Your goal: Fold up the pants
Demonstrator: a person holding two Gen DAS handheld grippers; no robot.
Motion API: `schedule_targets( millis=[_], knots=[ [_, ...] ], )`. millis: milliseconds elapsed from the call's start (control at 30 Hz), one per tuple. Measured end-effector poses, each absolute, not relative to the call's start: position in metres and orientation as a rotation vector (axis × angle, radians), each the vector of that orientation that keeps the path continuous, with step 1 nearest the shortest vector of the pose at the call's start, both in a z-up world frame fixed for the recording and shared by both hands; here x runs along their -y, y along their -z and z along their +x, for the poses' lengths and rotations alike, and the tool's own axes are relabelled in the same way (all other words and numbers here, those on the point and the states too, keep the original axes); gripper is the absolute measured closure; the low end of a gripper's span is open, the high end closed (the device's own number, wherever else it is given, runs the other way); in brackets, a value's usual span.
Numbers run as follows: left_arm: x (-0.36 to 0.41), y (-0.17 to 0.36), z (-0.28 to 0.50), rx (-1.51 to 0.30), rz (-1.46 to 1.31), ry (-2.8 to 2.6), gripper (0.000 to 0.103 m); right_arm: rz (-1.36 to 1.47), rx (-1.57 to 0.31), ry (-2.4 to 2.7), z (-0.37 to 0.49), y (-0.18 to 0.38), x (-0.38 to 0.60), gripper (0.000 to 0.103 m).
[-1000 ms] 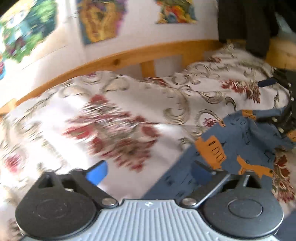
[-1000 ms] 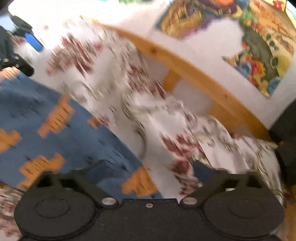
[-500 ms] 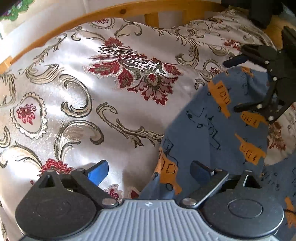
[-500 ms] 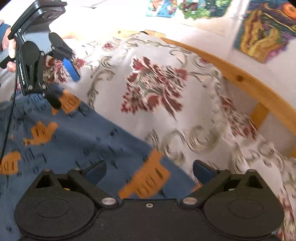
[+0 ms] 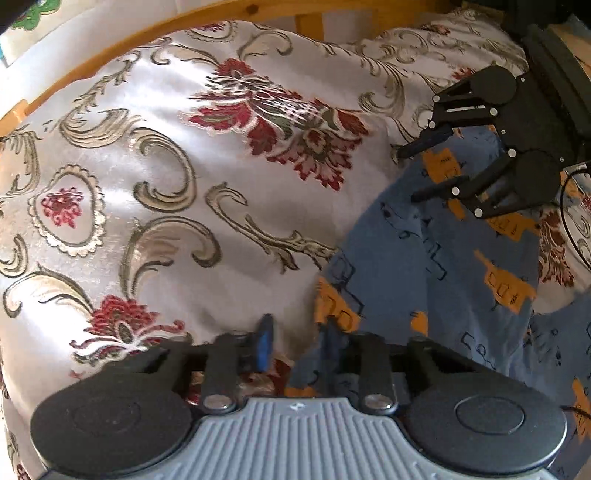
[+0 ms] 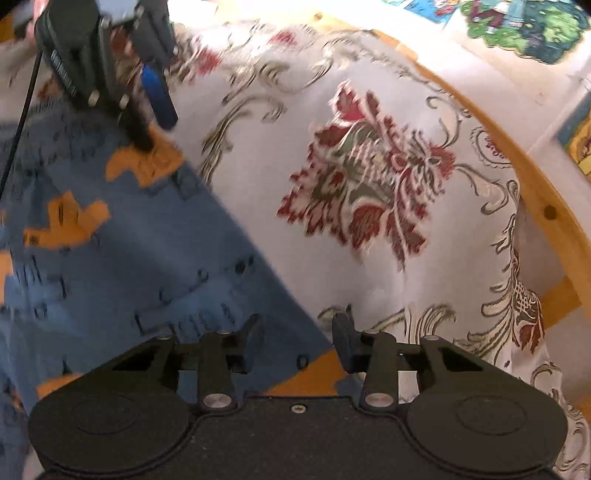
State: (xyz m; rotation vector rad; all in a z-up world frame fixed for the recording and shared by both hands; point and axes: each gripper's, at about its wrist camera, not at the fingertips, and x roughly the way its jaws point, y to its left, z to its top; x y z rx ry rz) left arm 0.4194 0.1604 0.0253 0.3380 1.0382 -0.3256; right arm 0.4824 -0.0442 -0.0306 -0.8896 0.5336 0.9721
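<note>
Blue pants (image 5: 424, 277) with orange digger prints lie on a floral bedspread (image 5: 166, 184). My left gripper (image 5: 295, 341) is low over the pants' near edge, its blue-padded fingers narrowed but still apart, with the cloth edge between them. The right gripper (image 5: 408, 173) hovers at the far end of the pants, with its jaws also apart. In the right wrist view, my right gripper (image 6: 297, 336) straddles the pants (image 6: 110, 277) edge with a clear gap. The left gripper (image 6: 157, 131) shows at the upper left over an orange patch.
A curved wooden bed rail (image 5: 110, 48) borders the bedspread (image 6: 369, 277), seen too in the right wrist view as the rail (image 6: 546, 206). Colourful posters (image 6: 517, 29) hang on the wall beyond. A black cable (image 5: 569, 229) trails from the right gripper.
Both grippers have dropped to the pants' edge, and their fingers have narrowed from wide open to a small gap around the cloth.
</note>
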Motion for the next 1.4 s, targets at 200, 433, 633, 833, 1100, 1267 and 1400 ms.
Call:
schedule_targets(
  millis=[200, 433, 633, 833, 1100, 1267, 1400],
  knots=[
    [-0.146, -0.025, 0.411, -0.996, 0.412, 0.274, 0.099, -0.916, -0.518, -0.901, 0.473, 0.029, 0.048, 0.100],
    [-0.136, -0.042, 0.379, -0.877, 0.470, 0.236, 0.101, -0.859, -0.449, -0.854, 0.441, 0.009, 0.068, 0.103],
    [-0.120, -0.052, 0.341, -0.734, 0.532, 0.217, 0.101, -0.829, -0.386, -0.806, 0.385, -0.010, 0.092, 0.103],
    [-0.094, -0.053, 0.275, -0.563, 0.676, 0.226, 0.101, -0.807, -0.349, -0.770, 0.317, -0.017, 0.118, 0.103],
    [-0.074, -0.030, 0.190, -0.506, 0.828, 0.286, 0.101, -0.886, -0.361, -0.771, 0.214, 0.007, 0.131, 0.103],
    [-0.069, 0.003, 0.150, -0.554, 0.919, 0.328, 0.101, -0.963, -0.373, -0.762, 0.154, 0.035, 0.125, 0.103],
    [-0.069, 0.033, 0.129, -0.590, 0.943, 0.333, 0.101, -0.986, -0.391, -0.758, 0.123, 0.063, 0.117, 0.103]
  ],
)
